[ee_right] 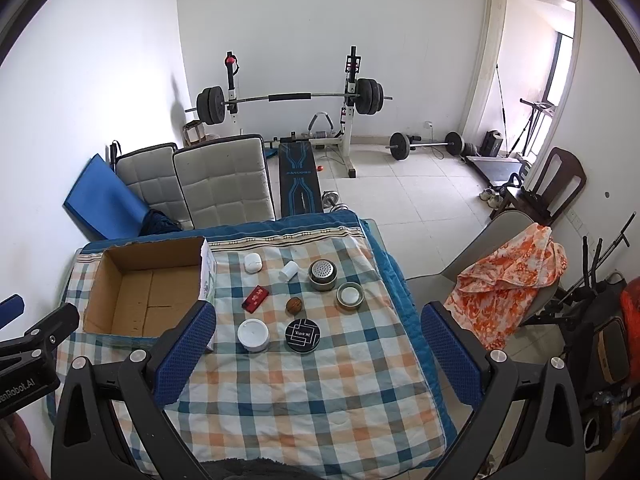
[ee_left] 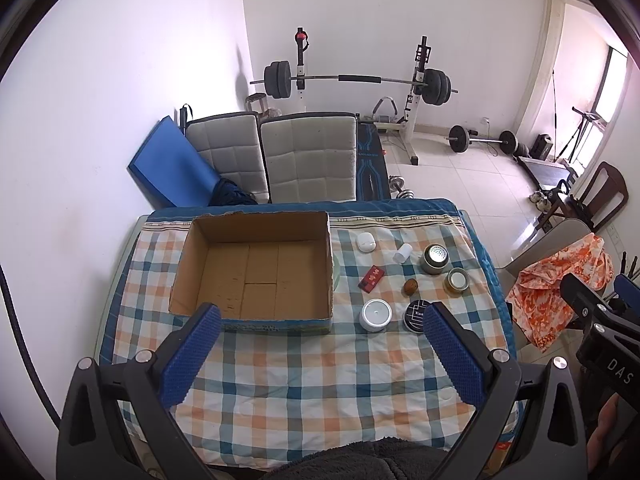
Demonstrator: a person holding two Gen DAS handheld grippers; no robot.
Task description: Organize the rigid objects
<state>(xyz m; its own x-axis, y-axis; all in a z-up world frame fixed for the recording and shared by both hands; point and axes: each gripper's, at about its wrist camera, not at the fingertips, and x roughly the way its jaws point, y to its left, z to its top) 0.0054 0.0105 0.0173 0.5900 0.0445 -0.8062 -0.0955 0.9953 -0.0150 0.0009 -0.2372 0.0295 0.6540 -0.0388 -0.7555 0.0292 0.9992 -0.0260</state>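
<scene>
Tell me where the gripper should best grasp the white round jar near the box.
Probably across the white round jar's low cylindrical side wall, descending from above with the right gripper. It stands upright, with clear cloth between it and the black tin and cardboard box.

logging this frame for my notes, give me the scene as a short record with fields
surface: table with checked cloth
container: open cardboard box, nothing inside
loose items: white jar, black round tin, walnut, red packet, metal strainer cup
left gripper: open, holding nothing
right gripper: open, holding nothing
</scene>
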